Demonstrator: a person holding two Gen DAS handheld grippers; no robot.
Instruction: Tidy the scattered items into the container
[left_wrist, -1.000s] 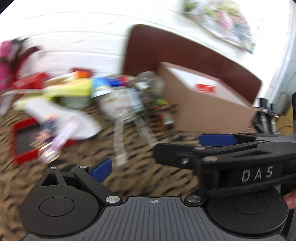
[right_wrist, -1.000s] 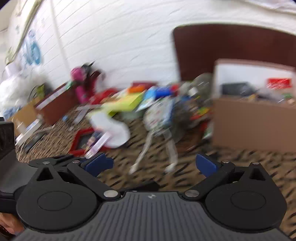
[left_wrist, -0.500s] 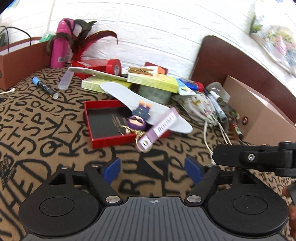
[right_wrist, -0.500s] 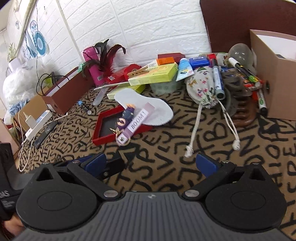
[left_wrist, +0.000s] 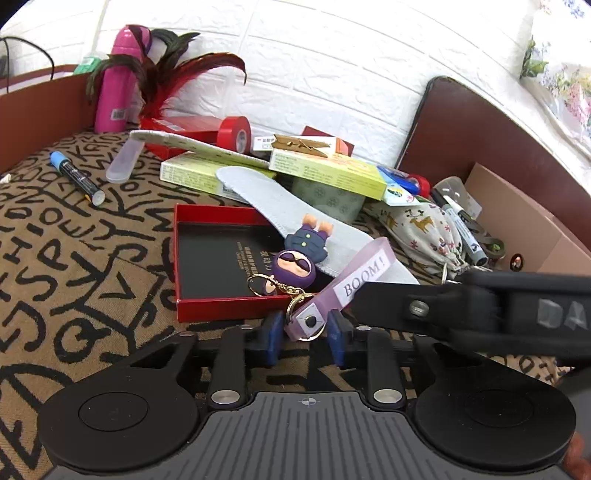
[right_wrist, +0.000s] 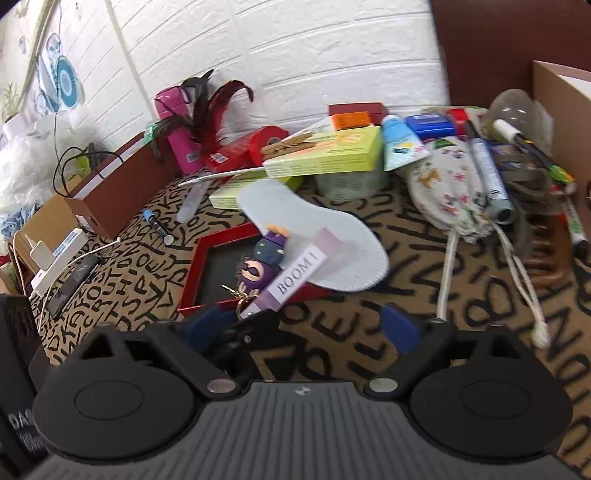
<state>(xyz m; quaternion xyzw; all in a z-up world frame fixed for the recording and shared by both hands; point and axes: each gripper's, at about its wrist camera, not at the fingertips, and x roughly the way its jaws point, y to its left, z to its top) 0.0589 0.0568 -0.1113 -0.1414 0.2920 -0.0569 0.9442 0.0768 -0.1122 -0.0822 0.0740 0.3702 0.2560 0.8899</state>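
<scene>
Reading my two wrist feeds left to right:
Blue-capped marker (left_wrist: 76, 178): upper left of the left view, lying on the letter-print cloth (left_wrist: 74, 266); its print is too small for me to read.
Red lid tray (left_wrist: 225, 258): centre, with gold writing inside that I cannot make out.
Keychain strap (left_wrist: 343, 286): lilac, white label reading "BOOM!", its snap end low centre between my left fingers.
Left gripper (left_wrist: 303, 336): jaws closing, blue pads just beside the strap end on both sides; I cannot tell whether they press it yet.
Right gripper (right_wrist: 299, 326): jaws wide apart and closing slightly, only cloth between them; in the left view its black body reads "DA".
Cardboard box (left_wrist: 532, 229): right edge, the container, with the clutter beside it.
</scene>
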